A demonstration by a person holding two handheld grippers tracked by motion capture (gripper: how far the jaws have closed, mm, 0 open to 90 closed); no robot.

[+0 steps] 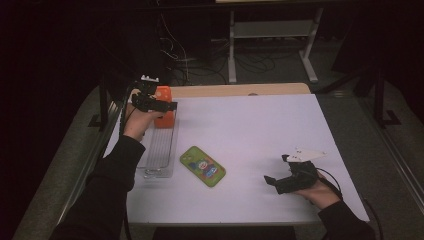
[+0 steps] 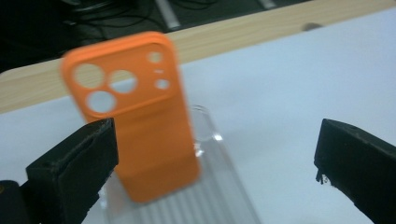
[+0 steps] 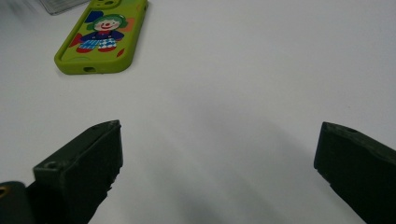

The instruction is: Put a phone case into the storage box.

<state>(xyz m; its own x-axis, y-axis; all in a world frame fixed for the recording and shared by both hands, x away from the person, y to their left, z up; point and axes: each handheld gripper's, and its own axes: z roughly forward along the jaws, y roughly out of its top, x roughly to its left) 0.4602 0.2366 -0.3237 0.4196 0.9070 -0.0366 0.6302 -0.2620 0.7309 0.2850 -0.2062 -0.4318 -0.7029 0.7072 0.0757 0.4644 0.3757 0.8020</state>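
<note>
Dim room, white table [image 1: 260,130] with wooden far edge, grey floor [image 1: 380,150], metal shelf frame [image 1: 272,30], tangled cables [image 1: 185,60]

At the upper left of the frame, the left gripper [image 1: 159,104] hangs by an orange silicone phone case [image 1: 164,114] standing at the far end of a clear ribbed plastic tray [image 1: 159,155]. A green phone case with a clown picture [image 1: 202,166] lies flat at centre. The right gripper [image 1: 282,181] rests at lower right on the white counter [image 1: 260,130].
</note>
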